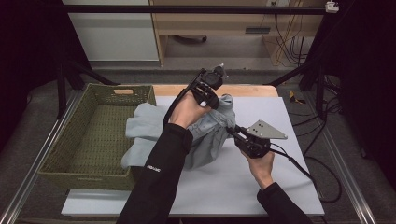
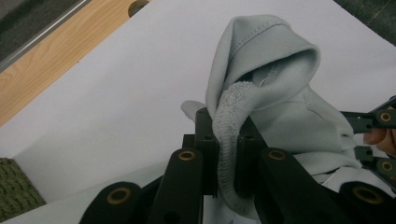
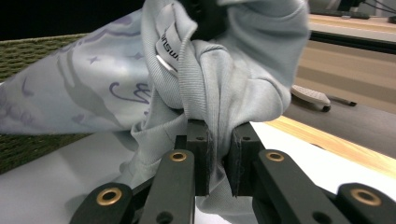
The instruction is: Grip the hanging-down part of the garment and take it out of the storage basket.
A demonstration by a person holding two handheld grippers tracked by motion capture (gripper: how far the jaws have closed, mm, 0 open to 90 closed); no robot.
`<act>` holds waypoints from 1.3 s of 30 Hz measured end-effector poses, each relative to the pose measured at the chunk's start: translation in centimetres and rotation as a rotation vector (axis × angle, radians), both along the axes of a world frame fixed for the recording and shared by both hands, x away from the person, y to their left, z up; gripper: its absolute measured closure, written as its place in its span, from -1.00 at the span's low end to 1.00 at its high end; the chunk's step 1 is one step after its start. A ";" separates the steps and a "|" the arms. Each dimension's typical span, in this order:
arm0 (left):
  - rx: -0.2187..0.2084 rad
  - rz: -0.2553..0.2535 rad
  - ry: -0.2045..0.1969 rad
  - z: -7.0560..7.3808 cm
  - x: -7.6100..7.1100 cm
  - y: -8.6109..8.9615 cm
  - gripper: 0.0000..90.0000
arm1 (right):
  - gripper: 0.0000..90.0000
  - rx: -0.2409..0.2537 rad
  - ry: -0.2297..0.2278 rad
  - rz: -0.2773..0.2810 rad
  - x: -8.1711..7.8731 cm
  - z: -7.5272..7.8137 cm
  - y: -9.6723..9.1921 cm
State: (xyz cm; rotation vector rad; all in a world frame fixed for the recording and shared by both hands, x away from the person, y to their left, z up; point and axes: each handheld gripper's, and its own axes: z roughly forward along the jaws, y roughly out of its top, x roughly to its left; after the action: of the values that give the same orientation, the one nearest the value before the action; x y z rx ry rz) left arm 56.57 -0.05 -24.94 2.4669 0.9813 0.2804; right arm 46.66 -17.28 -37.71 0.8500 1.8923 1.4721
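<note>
Clearly the grey garment [image 1: 205, 135] is behaving as soft, light cloth, sagging between two pinch points above the counter [image 1: 289, 182], its far side trailing into the woven basket [image 1: 84, 140]. The ribbed hem is giving the surest hold. The left tongs [image 1: 211, 101] are clamping that hem, arm reaching forward; the right tongs [image 1: 232, 131] are gripping another fold, pointing leftward.

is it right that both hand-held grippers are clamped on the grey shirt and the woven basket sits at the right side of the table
Not quite. Both hold the grey shirt: the left hand-held gripper and the right hand-held gripper each pinch a fold of it. But the woven basket sits at the left side of the table, as the high view shows.
</note>
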 end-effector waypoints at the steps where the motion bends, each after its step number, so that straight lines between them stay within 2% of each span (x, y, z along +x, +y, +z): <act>1: -0.002 -0.001 0.000 0.0 0.0 -0.1 0.83 | 0.81 0.000 0.000 0.000 0.0 0.0 0.0; 4: -0.001 -0.008 -0.001 0.0 -0.2 -0.5 0.83 | 0.81 -0.002 -0.010 -0.025 0.0 0.2 -0.5; 8: 0.002 -0.016 0.000 0.1 -0.3 -0.7 0.83 | 0.81 0.010 0.000 -0.044 0.0 0.3 -1.1; 13: 0.009 -0.020 0.005 -0.1 -0.4 -1.3 0.83 | 0.81 -0.018 -0.009 -0.079 0.0 0.5 -2.1; 20: 0.010 -0.025 0.002 -0.2 -0.4 -1.6 0.83 | 0.81 -0.032 -0.019 -0.120 -0.1 0.5 -2.2; 23: 0.006 -0.024 0.000 -0.2 -0.4 -1.5 0.83 | 0.80 -0.029 -0.023 -0.115 -0.1 0.3 -2.1; 27: 0.017 -0.015 -0.010 -0.2 -0.4 -1.0 0.83 | 0.69 -0.002 -0.001 -0.060 -0.1 -0.4 -1.9; 29: 0.008 -0.006 -0.009 -0.3 -0.4 -0.6 0.83 | 0.53 0.023 0.016 -0.019 -0.2 -1.0 -1.9; 30: 0.010 -0.004 -0.012 -0.4 -0.4 -0.4 0.83 | 0.26 0.037 0.038 0.020 -0.4 -1.7 -1.8; 31: 0.005 -0.003 -0.010 -0.5 -0.4 -0.3 0.83 | 0.26 0.037 0.038 0.020 -0.4 -1.7 -1.8; 32: 0.003 -0.006 -0.012 -0.5 -0.4 -0.1 0.83 | 0.15 0.037 0.042 0.033 -0.5 -1.9 -1.8; 33: -0.005 0.002 -0.013 -0.7 -0.4 0.0 0.83 | -0.22 0.054 0.034 0.054 -0.8 -2.4 -1.7; 34: -0.001 -0.002 -0.011 -0.7 -0.4 0.1 0.83 | -0.22 0.054 0.034 0.054 -0.8 -2.4 -1.7; 36: -0.006 0.006 -0.016 -0.9 -0.4 0.4 0.83 | -0.45 0.064 0.027 0.054 -1.1 -2.5 -2.0; 37: -0.008 0.004 -0.013 -1.0 -0.3 0.6 0.83 | -0.65 0.083 0.026 0.048 -1.5 -2.3 -2.5; 38: -0.010 0.008 -0.013 -1.1 -0.4 0.7 0.83 | -0.65 0.083 0.026 0.048 -1.5 -2.3 -2.5; 39: -0.009 0.003 -0.018 -1.1 -0.4 0.8 0.83 | -0.75 0.086 0.026 0.031 -1.7 -2.1 -2.8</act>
State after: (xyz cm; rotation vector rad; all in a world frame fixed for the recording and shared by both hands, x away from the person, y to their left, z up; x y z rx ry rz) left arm 56.15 0.77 -26.05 2.4511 0.9773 0.2984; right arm 44.96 -20.07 -39.82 0.8863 1.8803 1.5780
